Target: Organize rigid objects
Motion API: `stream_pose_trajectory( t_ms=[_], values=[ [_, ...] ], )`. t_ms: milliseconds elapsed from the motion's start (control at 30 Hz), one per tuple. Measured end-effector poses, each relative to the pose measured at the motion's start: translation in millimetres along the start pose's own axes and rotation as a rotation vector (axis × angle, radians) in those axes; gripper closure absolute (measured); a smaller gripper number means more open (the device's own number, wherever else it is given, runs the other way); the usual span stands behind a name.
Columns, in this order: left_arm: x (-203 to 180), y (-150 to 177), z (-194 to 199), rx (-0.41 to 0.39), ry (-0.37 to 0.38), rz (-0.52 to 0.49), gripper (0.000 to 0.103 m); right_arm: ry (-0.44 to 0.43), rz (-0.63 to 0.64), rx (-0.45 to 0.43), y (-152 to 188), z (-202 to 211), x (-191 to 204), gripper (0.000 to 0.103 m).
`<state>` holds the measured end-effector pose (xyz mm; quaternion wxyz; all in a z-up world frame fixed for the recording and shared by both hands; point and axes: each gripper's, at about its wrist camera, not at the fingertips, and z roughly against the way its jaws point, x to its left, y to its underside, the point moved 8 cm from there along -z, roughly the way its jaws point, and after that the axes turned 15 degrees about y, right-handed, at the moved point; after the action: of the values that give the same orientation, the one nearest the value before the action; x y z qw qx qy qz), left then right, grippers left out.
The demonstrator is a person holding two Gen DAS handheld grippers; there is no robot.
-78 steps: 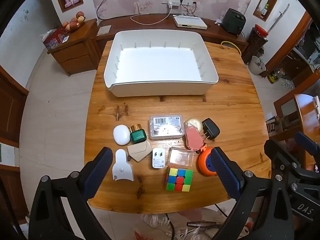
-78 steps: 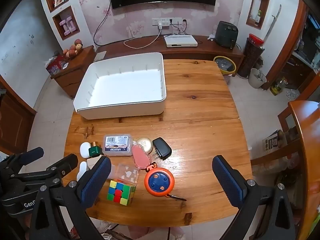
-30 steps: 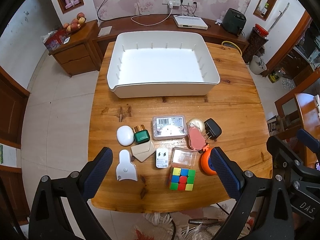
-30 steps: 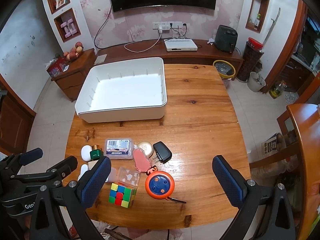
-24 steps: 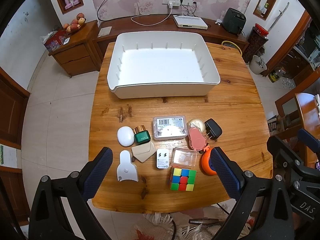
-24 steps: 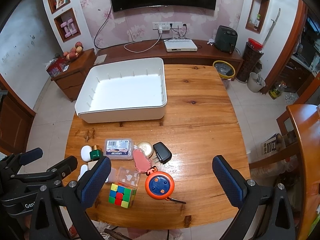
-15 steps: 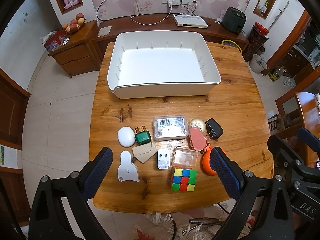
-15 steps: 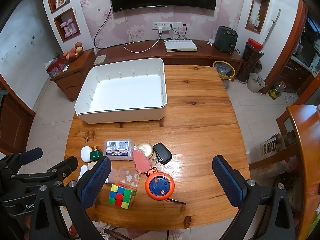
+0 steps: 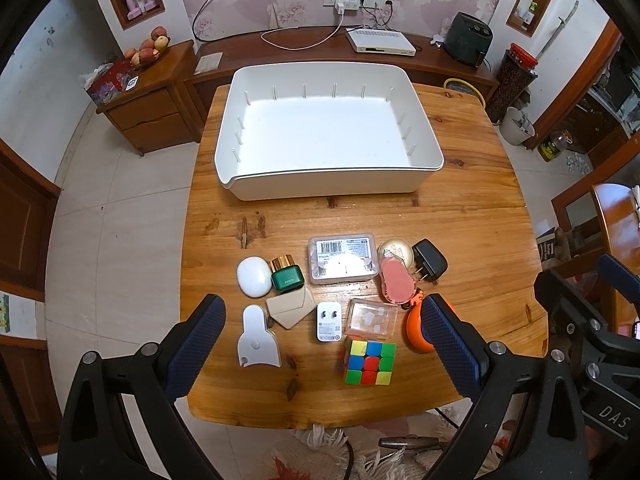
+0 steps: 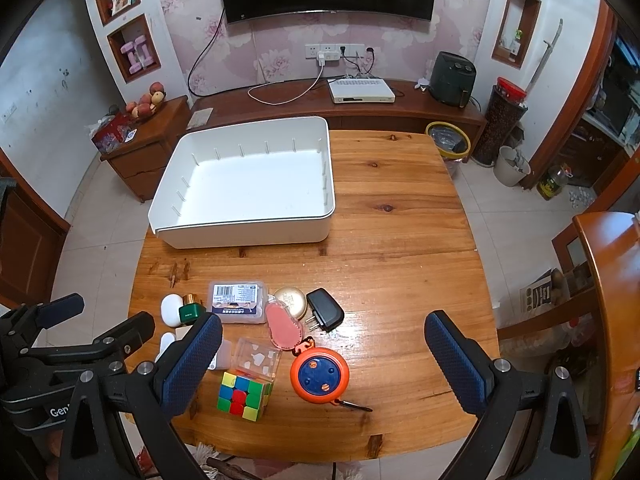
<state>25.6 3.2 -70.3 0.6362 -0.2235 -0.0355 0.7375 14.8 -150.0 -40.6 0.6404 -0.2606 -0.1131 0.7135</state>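
Pre-grasp: left gripper and right gripper both spread, empty, above the wooden table. Rubik's cube and other clutter sit near; white bin empty. Next: descend, pinch one item.

Bare table (right of bin) lies open.

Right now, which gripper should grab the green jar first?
Probably the left gripper. The green jar sits toward the left of the cluster, just ahead of its open jaws. The right gripper hangs farther right, over the orange reel, with the jar off beyond its left finger.
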Motion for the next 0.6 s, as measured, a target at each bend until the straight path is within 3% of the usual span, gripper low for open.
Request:
stream_pose_trajectory(
  t_ms=[600],
  values=[
    [2.0, -2.4, -0.5, -0.002, -0.002, -0.005, 0.005, 0.001, -0.006, 0.003, -3.2, 0.4, -1.5, 0.001]
  ],
)
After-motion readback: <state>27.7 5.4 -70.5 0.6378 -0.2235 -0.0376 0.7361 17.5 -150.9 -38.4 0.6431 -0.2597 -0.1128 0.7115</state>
